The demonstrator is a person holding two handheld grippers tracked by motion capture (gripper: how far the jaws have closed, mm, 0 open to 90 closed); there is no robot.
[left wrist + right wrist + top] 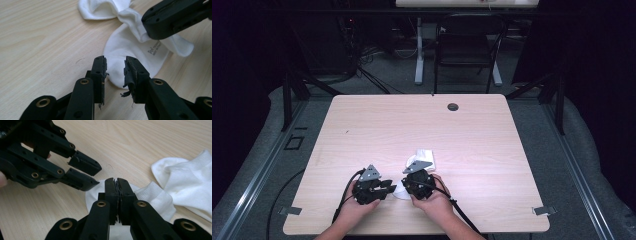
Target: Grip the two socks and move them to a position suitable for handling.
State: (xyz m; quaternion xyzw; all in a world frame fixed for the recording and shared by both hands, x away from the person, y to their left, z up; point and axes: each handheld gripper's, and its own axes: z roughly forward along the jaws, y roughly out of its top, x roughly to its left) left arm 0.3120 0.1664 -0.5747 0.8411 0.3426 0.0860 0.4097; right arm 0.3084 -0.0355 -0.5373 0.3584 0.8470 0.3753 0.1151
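- High view: we are working a white sock [422, 159] at the near middle of the table [492, 150], left gripper [388, 186] and right gripper [408, 172] both at it; it is lying rumpled, so folding or straightening looks barely started.
- Left gripper view: our left gripper [115, 72] is standing partly open, the pads not pressing, the sock's [130, 50] rounded end just beyond them. Printed lettering is showing here.
- Right gripper view: our right gripper [117, 185] is pinching shut over the sock [175, 185]; we cannot tell whether cloth is caught. The left gripper [91, 176] is hovering near, open.
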